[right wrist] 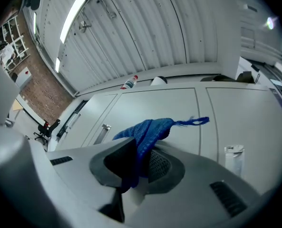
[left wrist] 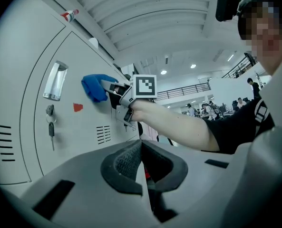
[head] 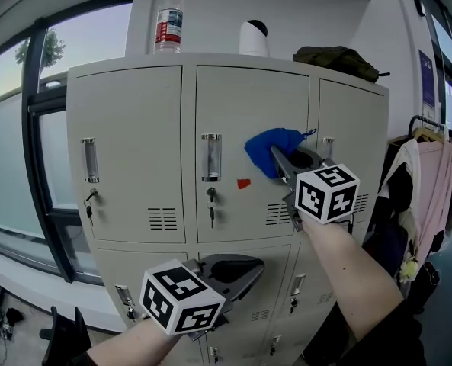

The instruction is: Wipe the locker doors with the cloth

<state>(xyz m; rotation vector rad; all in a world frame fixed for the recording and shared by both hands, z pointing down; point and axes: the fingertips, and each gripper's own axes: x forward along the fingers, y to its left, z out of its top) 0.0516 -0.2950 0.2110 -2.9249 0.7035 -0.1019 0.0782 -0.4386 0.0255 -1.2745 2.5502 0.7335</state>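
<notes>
A grey bank of lockers [head: 226, 90] fills the head view, three doors across. My right gripper [head: 277, 158] is shut on a blue cloth [head: 270, 149] and presses it against the right part of the middle upper door [head: 233, 113]. In the right gripper view the blue cloth [right wrist: 145, 132] is bunched between the jaws of the right gripper [right wrist: 140, 151], with a loop trailing right. My left gripper [head: 237, 269] is held low before the lower doors, shut and holding nothing. From the left gripper [left wrist: 143, 163], the cloth [left wrist: 95, 87] shows against the door.
On top of the lockers stand a water bottle [head: 168, 19], a white cylinder [head: 254, 38] and a dark bag [head: 336, 61]. A red sticker [head: 243, 183] and a key [head: 211, 212] mark the middle door. Clothes on a rack [head: 431, 174] hang at the right; windows [head: 20, 151] at the left.
</notes>
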